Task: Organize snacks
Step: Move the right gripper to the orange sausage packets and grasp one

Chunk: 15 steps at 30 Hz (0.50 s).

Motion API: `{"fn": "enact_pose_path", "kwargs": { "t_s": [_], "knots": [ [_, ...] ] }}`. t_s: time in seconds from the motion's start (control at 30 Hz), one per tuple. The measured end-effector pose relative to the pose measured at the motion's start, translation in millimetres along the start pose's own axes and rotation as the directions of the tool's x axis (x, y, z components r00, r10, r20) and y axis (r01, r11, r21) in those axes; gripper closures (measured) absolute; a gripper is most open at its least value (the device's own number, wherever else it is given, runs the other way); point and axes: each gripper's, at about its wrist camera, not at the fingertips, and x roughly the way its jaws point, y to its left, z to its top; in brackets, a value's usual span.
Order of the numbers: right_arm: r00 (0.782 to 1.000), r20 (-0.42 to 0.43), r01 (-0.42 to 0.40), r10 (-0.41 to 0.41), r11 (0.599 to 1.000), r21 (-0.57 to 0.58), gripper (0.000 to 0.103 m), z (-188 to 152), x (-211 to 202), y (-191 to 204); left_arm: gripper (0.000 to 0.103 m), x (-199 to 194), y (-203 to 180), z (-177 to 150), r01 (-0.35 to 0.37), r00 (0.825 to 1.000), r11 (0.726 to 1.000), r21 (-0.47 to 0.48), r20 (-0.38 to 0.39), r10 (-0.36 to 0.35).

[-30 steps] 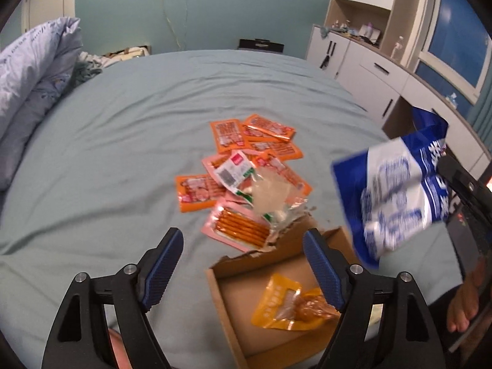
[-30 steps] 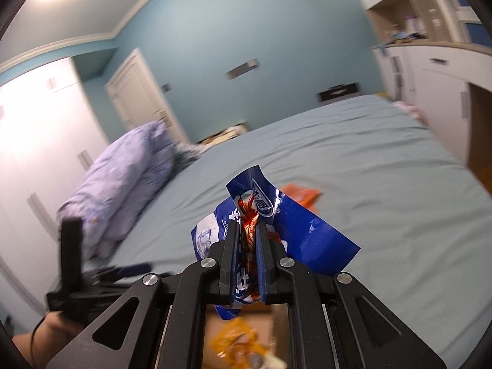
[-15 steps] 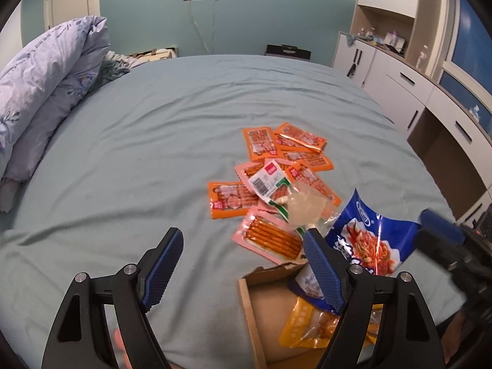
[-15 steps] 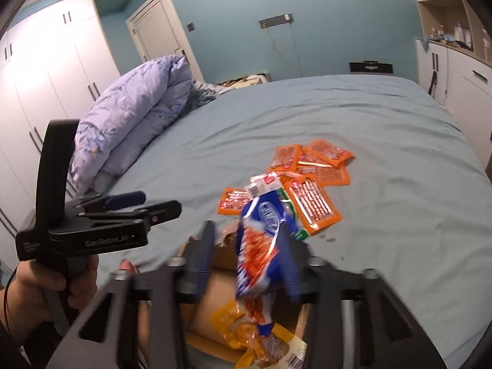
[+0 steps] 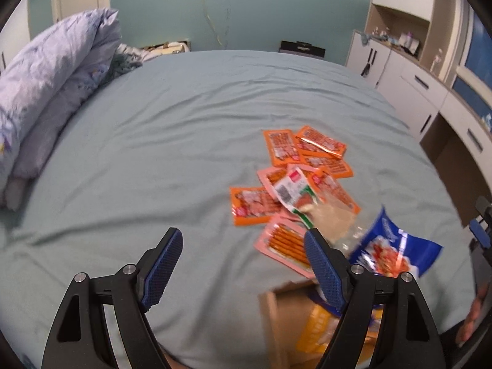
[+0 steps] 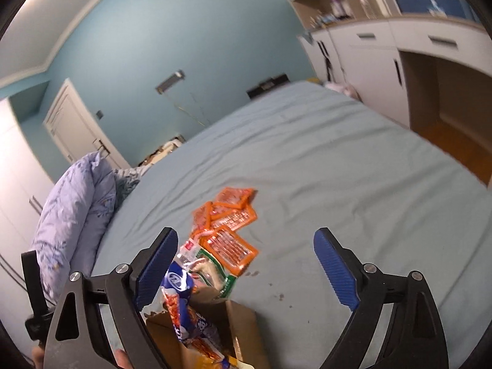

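Note:
A pile of orange and pink snack packets [image 5: 303, 166] lies on the teal bed sheet [image 5: 153, 153]. Beyond my left gripper [image 5: 241, 246], which is open and holds nothing, an open cardboard box [image 5: 276, 310] sits at the lower right with a yellow packet [image 5: 316, 329] inside. A blue snack bag [image 5: 395, 253] leans over the box's far side. In the right wrist view the blue bag [image 6: 181, 304] stands in the box [image 6: 244, 326], close to the left finger. My right gripper [image 6: 246, 243] has its jaws opening, with nothing pressed between the pads. The orange packets [image 6: 229, 218] lie just past it.
A rolled lilac quilt [image 5: 52, 86] lies along the bed's left side. White cabinets and drawers [image 5: 412, 83] run along the right wall, with a gap of floor beside the bed. A hand [image 5: 473, 316] shows at the right edge.
My right gripper went from shut on the blue bag to wide apart, and the bag dropped into the box. My left gripper shifted, so the box now sits lower right in its view.

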Motion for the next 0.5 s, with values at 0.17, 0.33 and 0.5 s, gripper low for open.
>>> {"fn": "enact_pose_path", "kwargs": {
  "t_s": [0.17, 0.33, 0.5],
  "knots": [
    [0.993, -0.118, 0.029, -0.025, 0.999, 0.028, 0.013, -2, 18, 7, 0.017, 10, 10, 21, -0.074, 0.997, 0.995, 0.069, 0.043, 0.071],
    [0.991, -0.133, 0.027, -0.028, 1.0, -0.007, 0.013, 19, 23, 12, 0.017, 31, 28, 28, -0.089, 0.996, 0.996, 0.008, 0.016, 0.089],
    [0.987, -0.102, 0.108, -0.124, 0.984, -0.143, 0.013, 25, 38, 28, 0.017, 42, 24, 35, -0.056, 0.998, 0.998, 0.018, 0.005, 0.056]
  ]
}}
